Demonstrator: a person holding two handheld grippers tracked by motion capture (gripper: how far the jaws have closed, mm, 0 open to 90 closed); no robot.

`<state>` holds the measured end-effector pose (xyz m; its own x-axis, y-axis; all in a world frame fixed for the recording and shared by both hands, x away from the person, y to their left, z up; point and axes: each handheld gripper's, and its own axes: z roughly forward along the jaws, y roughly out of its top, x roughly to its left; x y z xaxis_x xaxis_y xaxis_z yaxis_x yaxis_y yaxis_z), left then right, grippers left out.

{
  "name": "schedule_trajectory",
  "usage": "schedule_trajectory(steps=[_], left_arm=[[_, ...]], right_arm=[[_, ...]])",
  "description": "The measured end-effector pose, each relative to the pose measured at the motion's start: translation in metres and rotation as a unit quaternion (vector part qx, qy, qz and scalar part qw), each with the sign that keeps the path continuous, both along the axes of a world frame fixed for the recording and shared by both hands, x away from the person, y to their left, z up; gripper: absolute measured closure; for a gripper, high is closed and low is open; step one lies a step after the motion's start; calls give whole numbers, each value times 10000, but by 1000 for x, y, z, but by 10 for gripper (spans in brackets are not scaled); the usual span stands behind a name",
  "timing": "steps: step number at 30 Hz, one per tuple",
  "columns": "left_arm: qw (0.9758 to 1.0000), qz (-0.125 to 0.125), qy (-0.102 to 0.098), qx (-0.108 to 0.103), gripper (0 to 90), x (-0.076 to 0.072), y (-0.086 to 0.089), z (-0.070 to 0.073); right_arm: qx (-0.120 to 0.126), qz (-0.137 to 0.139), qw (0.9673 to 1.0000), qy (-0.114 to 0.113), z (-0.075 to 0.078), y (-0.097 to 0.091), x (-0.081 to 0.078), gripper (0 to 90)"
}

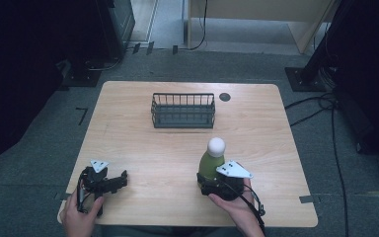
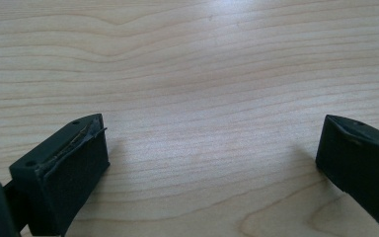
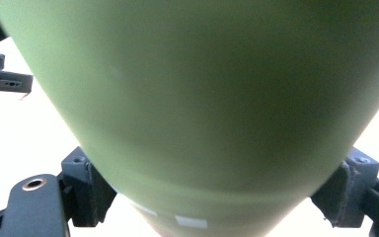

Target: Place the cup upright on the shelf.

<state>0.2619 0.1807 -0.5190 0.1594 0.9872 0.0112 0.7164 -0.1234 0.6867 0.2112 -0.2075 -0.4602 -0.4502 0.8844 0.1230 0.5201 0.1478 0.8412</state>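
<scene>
High view looks down over the table [image 1: 143,163]; gripper views sit close above it.

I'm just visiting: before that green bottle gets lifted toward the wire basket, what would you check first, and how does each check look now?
1. Right hand-held gripper on the green bottle, jaws against both sides: ok.
2. Bottle upright, white cap on: ok.
3. Grip firm enough to lift: cannot tell.
4. Wire basket empty: ok.
5. Table bare between bottle and basket: ok.
6. Left hand-held gripper open, off to the side: ok.
</scene>
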Motion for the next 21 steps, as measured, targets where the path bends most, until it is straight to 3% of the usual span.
schedule_trajectory(steps=[6,21], left_arm=[[10000,-6,5,8,0,0,0,0],[10000,-6,6,7,0,0,0,0]], right_arm=[[-175,-12,9996,-204,0,2,-2,200],[-204,75,9994,-254,4,0,-2,206]])
